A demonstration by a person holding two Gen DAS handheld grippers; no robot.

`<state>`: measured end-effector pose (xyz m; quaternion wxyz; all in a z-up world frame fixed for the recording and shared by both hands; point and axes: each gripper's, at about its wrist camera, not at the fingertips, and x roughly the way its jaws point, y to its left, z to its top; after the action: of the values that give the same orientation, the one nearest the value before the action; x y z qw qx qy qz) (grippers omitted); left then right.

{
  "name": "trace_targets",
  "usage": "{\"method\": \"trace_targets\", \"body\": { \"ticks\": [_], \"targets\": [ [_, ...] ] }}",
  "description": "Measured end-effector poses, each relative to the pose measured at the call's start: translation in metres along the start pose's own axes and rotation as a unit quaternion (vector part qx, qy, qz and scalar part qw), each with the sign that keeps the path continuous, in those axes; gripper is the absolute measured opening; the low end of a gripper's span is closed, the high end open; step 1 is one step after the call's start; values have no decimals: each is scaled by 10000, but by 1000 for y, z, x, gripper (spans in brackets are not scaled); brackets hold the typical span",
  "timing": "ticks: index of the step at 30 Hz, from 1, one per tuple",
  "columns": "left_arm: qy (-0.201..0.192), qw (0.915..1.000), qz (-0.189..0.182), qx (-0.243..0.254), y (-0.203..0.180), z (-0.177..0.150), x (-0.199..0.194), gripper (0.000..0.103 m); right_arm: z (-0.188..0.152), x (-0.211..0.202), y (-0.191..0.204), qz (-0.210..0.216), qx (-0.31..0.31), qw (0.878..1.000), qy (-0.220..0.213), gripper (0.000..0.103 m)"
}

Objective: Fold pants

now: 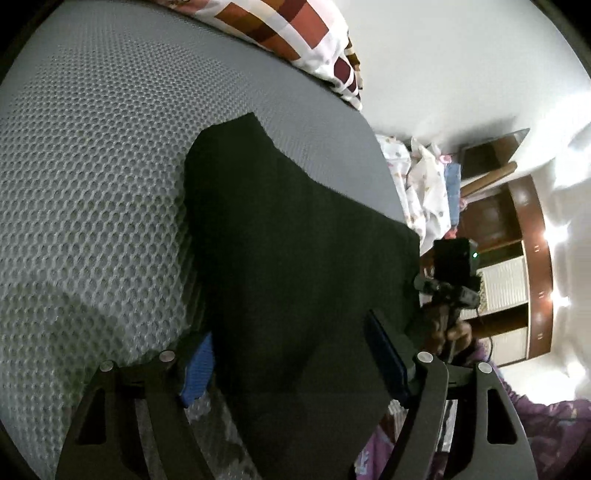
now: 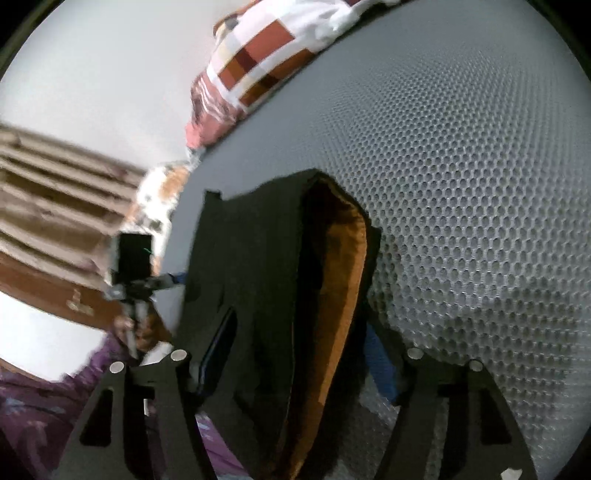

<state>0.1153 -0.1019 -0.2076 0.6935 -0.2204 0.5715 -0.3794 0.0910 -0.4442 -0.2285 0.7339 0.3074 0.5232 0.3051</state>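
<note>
Black pants (image 1: 288, 229) lie on a grey honeycomb mesh mattress (image 1: 96, 166). My left gripper (image 1: 291, 362) has its blue-padded fingers (image 1: 197, 365) wide apart on either side of the cloth's near end. In the right wrist view the pants (image 2: 258, 266) show an orange-brown lining (image 2: 340, 280) at an opened edge. My right gripper (image 2: 295, 350) also straddles the cloth with its fingers (image 2: 380, 362) apart. Each gripper shows in the other's view: the right gripper (image 1: 450, 291) and the left gripper (image 2: 136, 284), each held in a hand.
A checked red, brown and white pillow (image 1: 291, 33) lies at the mattress's far end; it also shows in the right wrist view (image 2: 258, 66). Patterned bedding (image 1: 428, 188) and wooden furniture (image 1: 532, 236) stand beyond the mattress edge. Purple clothing (image 2: 44, 413) is close by.
</note>
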Motion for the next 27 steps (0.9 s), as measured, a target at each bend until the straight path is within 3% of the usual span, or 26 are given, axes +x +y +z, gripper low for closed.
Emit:
{"method": "trace_targets", "body": {
  "ticks": [2, 3, 4, 5, 7, 9, 14, 16, 19, 24, 27],
  "targets": [
    [49, 9994, 188, 291, -7, -3, 1, 75, -1, 0, -3, 72, 38, 9999, -114, 63],
    [56, 9988, 290, 386, -10, -5, 2, 71, -1, 1, -1, -30, -20, 9999, -116, 55],
    [55, 9974, 491, 532, -14, -9, 2, 66, -1, 1, -1, -135, -56, 9998, -109, 46],
    [54, 9962, 615, 620, -16, -11, 2, 61, -2, 0, -2, -156, -50, 9998, -104, 44],
    [-7, 9941, 860, 654, -13, -14, -1, 37, -4, 1, -5, -49, 14, 9999, -96, 41],
    [0, 9967, 677, 459, -1, -12, -3, 33, -5, 0, -6, -23, -7, 10000, -60, 41],
    [200, 9988, 375, 257, 10, -14, -7, 33, -2, -8, -16, 177, 236, 9992, 276, 42],
    [292, 9995, 71, 39, 17, -10, -6, 38, -3, -9, -18, 279, 327, 9977, 516, 45],
    [345, 9985, -355, -248, 30, -5, -5, 39, -8, -13, -18, 292, 238, 9974, 607, 46],
    [132, 9994, -305, -85, 19, -5, 2, 37, -9, -2, -7, 271, 36, 9989, 371, 45],
    [6, 9999, -160, -41, 15, -8, 8, 25, -10, 5, -1, 210, 17, 9995, 237, 37]
  ]
}}
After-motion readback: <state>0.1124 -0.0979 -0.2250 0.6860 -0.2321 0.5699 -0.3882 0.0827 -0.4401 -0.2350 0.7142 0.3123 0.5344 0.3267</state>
